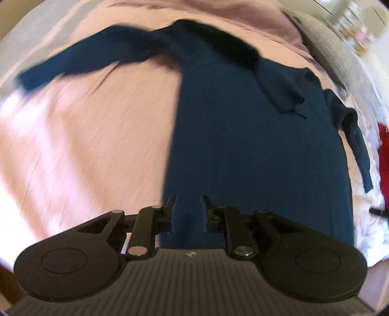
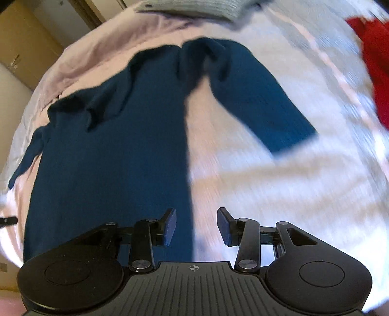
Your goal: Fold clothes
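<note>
A dark teal long-sleeved sweater (image 1: 243,126) lies spread on a bed covered with a pale pink sheet (image 1: 97,136). Both views are smeared by motion blur, so fine detail of the knit is hard to read.

In the left wrist view, the left tongs (image 1: 188,211) sit low over the hem end of the sweater body, close to its left edge. Their two blue-padded fingers (image 1: 173,214) stand a narrow gap apart with teal fabric showing between them; whether they are pinching that cloth or merely hovering above it cannot be told. From there the body runs away toward the far edge of the bed. One sleeve stretches out to the left across the sheet, and the other is folded over the upper right part of the body, with its cuff lying on the fabric.

In the right wrist view, the right tongs (image 2: 196,226) are spread wide with nothing between them. The left finger is over the sweater's right edge near the hem and the right finger over bare sheet. A sleeve angles out to the right from the shoulder, lying flat on the sheet.

A red garment (image 2: 374,65) lies near the bed's right edge, well apart from the sweater. A grey knitted item (image 2: 194,7) rests at the far edge of the bed. Beyond the bed's left side stand tan cupboard doors (image 2: 22,41).
</note>
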Demonstrator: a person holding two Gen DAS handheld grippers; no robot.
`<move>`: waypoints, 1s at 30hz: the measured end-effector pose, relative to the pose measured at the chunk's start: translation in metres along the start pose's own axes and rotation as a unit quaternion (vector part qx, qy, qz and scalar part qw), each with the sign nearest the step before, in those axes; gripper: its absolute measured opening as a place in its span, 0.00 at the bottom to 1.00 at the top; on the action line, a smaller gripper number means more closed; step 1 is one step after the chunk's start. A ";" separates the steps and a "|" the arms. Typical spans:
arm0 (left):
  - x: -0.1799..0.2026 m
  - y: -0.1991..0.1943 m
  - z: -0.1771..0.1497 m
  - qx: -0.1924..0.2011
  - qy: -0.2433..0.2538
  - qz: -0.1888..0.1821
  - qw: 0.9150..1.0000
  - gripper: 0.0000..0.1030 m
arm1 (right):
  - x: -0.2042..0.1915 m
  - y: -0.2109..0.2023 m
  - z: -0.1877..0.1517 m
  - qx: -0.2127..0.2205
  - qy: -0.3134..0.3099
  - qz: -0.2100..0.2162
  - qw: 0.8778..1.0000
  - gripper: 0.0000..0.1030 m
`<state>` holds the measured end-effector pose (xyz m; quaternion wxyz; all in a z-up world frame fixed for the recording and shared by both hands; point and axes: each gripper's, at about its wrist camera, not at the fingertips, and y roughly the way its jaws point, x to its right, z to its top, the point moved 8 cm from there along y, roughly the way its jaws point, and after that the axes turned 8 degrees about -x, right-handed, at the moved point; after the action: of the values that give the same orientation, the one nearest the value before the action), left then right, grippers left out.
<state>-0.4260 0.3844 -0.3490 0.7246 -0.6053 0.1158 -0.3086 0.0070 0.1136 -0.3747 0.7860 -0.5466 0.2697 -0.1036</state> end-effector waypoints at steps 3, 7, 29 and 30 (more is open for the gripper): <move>0.026 0.025 0.050 0.012 0.059 -0.016 0.998 0.14 | -0.018 0.020 0.036 0.016 -0.026 -0.009 0.999 0.40; 0.057 0.056 0.109 0.030 0.110 -0.032 0.993 0.14 | -0.042 0.054 0.088 0.037 -0.043 -0.002 0.998 0.35; 0.118 0.149 0.299 0.123 0.253 -0.024 0.959 0.14 | -0.161 0.206 0.278 0.105 -0.335 0.083 0.933 0.29; 0.114 0.141 0.319 0.138 0.234 -0.027 0.962 0.14 | -0.167 0.208 0.289 0.113 -0.341 0.089 0.929 0.29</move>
<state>-0.1210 0.5856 -0.3830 0.7450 -0.4131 0.2218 -0.4744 -0.0039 0.5016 -0.4385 0.8930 -0.4304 0.0195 0.1300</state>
